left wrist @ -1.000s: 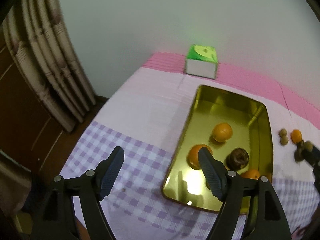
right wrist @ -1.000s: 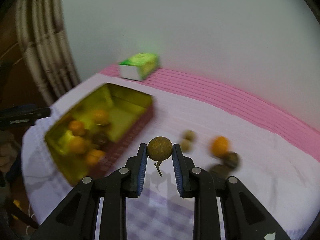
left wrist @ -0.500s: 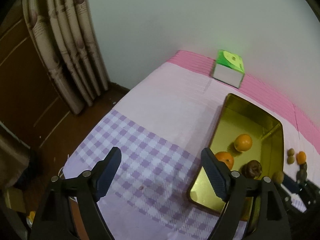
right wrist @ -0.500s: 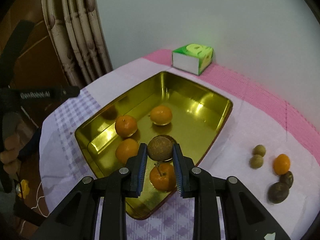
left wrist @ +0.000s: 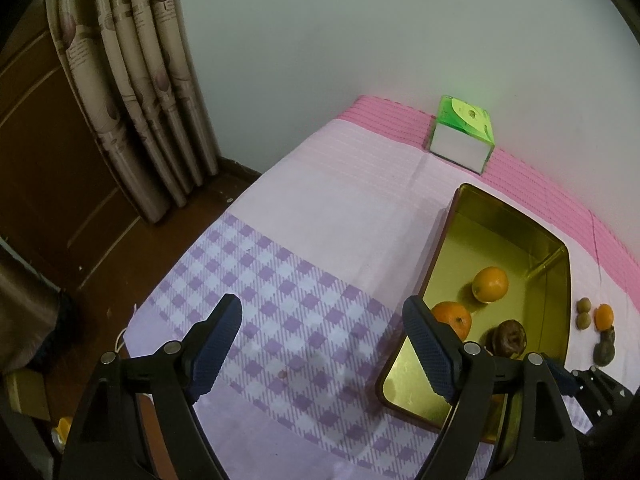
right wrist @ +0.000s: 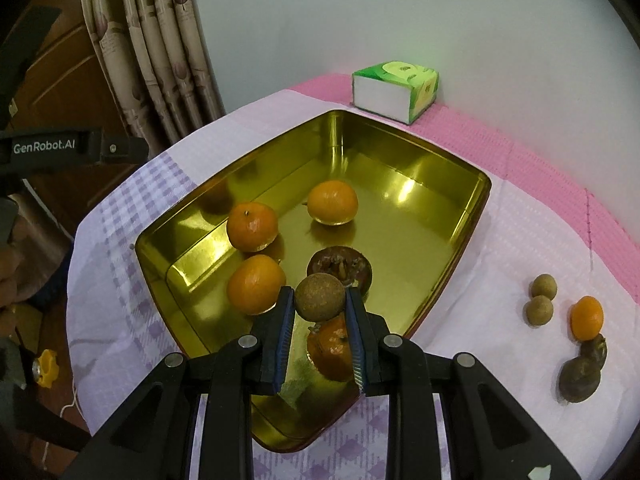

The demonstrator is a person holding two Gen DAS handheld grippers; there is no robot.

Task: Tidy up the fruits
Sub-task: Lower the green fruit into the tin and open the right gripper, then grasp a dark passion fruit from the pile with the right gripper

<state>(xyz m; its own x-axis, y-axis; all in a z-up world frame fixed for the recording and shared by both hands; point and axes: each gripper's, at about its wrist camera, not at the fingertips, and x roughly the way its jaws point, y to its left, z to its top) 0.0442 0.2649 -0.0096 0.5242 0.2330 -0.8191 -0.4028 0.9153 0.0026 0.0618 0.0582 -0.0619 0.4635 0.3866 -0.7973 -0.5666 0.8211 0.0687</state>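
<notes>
Pink-and-purple cloth on bench (left wrist: 320,208); right gripper (right wrist: 320,320) jaws pinching brown round fruit (right wrist: 320,297) above gold tin (right wrist: 476,216); left gripper (left wrist: 324,344) jaws spread, empty, just opened wider.

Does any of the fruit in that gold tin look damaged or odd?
Yes: among the oranges in the gold tin, one dark brown fruit looks split open and shrivelled, its inside showing. The rest look whole.
</notes>
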